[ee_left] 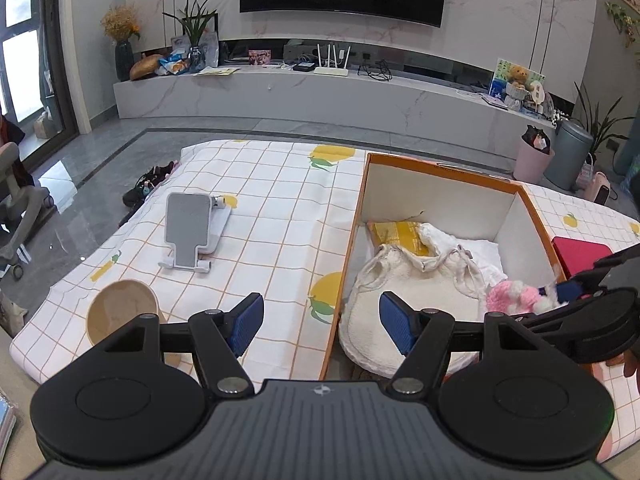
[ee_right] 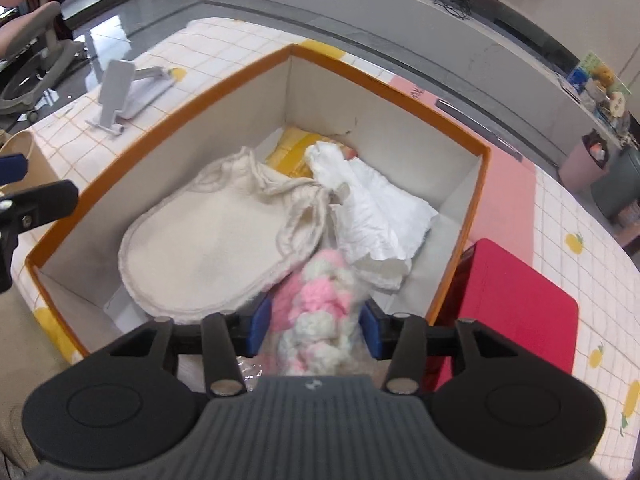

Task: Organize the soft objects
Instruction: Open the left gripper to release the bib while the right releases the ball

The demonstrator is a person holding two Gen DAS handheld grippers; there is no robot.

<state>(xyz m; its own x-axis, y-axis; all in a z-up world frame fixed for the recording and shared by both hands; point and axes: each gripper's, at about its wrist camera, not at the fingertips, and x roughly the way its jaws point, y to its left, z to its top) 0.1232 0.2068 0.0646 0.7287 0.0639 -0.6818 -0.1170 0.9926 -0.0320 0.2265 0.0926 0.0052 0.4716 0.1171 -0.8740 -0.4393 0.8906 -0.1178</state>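
An orange-rimmed cardboard box stands on the checked table. Inside lie a cream fleece bag, a white cloth and a yellow packet. My right gripper is shut on a pink and white fluffy toy and holds it over the box's near right corner; the toy also shows in the left wrist view. My left gripper is open and empty, over the box's left wall.
A grey and white phone stand lies on the tablecloth left of the box. A tan bowl sits at the near left edge. A red flat case lies right of the box.
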